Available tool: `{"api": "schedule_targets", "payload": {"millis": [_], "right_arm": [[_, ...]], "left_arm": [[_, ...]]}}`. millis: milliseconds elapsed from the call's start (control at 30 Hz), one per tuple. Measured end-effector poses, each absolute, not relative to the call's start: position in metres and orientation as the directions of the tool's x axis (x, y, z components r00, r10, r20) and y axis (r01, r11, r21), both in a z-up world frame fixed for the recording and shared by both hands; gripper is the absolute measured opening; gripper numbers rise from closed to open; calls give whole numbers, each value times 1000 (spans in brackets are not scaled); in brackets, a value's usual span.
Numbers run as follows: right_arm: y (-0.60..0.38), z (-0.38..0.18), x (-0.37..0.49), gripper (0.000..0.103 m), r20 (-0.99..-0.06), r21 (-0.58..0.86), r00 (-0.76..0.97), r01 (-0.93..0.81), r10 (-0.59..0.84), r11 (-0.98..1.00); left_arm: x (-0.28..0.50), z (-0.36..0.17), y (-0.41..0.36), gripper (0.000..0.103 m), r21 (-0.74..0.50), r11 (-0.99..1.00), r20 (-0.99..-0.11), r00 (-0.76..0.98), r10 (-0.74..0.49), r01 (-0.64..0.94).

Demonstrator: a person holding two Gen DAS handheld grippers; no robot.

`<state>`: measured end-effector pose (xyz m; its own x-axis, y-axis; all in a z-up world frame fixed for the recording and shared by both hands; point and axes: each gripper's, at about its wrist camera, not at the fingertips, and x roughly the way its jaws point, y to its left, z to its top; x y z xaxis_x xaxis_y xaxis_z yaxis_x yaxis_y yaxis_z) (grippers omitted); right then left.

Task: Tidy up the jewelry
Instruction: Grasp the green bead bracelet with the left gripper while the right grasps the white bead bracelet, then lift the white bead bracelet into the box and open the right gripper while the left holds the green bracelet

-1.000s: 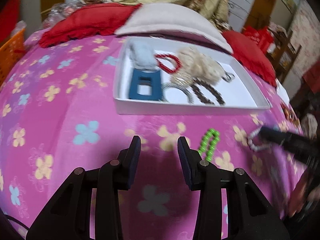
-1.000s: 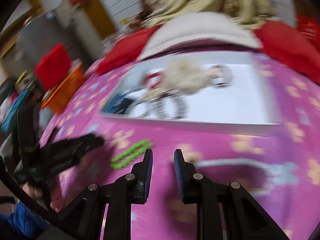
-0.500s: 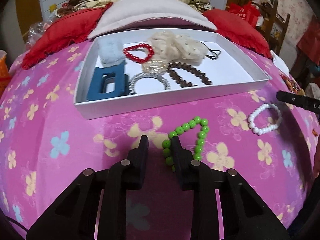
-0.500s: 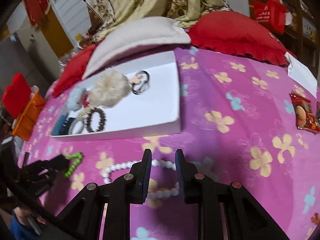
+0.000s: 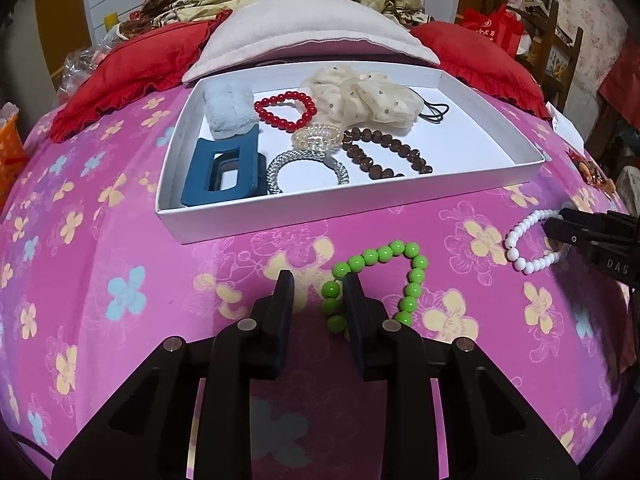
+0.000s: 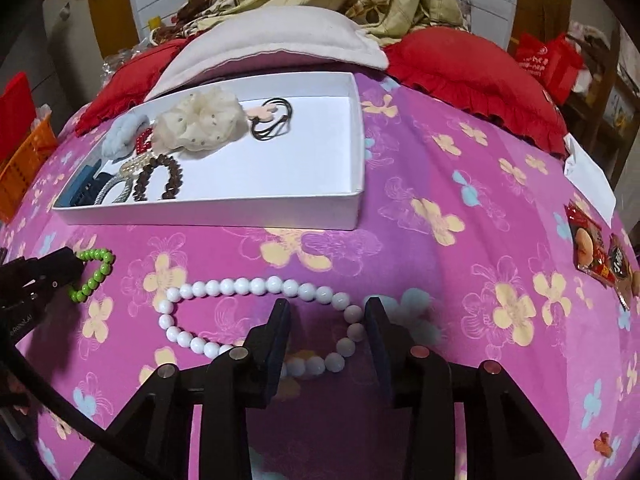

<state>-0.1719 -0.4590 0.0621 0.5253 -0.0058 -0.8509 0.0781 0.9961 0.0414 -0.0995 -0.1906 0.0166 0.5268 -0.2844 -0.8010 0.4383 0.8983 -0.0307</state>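
Observation:
A green bead bracelet (image 5: 384, 276) lies on the pink flowered bedspread in front of the white tray (image 5: 360, 208). My left gripper (image 5: 318, 286) is open; its right finger rests inside the green loop, the left finger outside. It also shows in the right wrist view (image 6: 94, 272). A white bead bracelet (image 6: 256, 316) lies right of it. My right gripper (image 6: 326, 310) is open and straddles the white loop's near right part. The white bracelet also shows in the left wrist view (image 5: 528, 244). The tray holds a red bracelet (image 5: 286, 110), brown bracelet (image 5: 384, 154), silver bangle (image 5: 306, 166), blue claw clip (image 5: 224, 170) and cream scrunchie (image 5: 364, 96).
Red pillows (image 5: 132, 68) and a pale cushion (image 5: 312, 28) lie behind the tray. Snack packets (image 6: 596, 248) and a white paper (image 6: 588, 176) lie at the bed's right. An orange basket (image 6: 20, 160) stands at the left.
Both grippers swung to face the tray and moved onto their bracelets. The right gripper's jaws have opened wider around the white beads. The left stays open at the green beads.

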Motion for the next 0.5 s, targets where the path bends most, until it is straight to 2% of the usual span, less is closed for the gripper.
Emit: {"api": "schedule_targets", "payload": {"millis": [33,67,267,500], "right_arm": [[-456,63,-172,10,-850,51,526,65,9,997],[-453,63,-172,9,-848,76,529,46,40,996],[-443,80,-177,9,-787,144,606,4,112,990],[-457,108,-187,9,-697,238,702,34,147,971]], "left_arm": [[-100,17,-192,16,-40,895,-802,520,-293,444],[-100,17,-192,8,-61,890,-805,505,-311,452],[-102,29,-186,8,-126,887,-784,504,-363,444],[-104,51,-165,8,-198,881,-738,527,-422,429]]}}
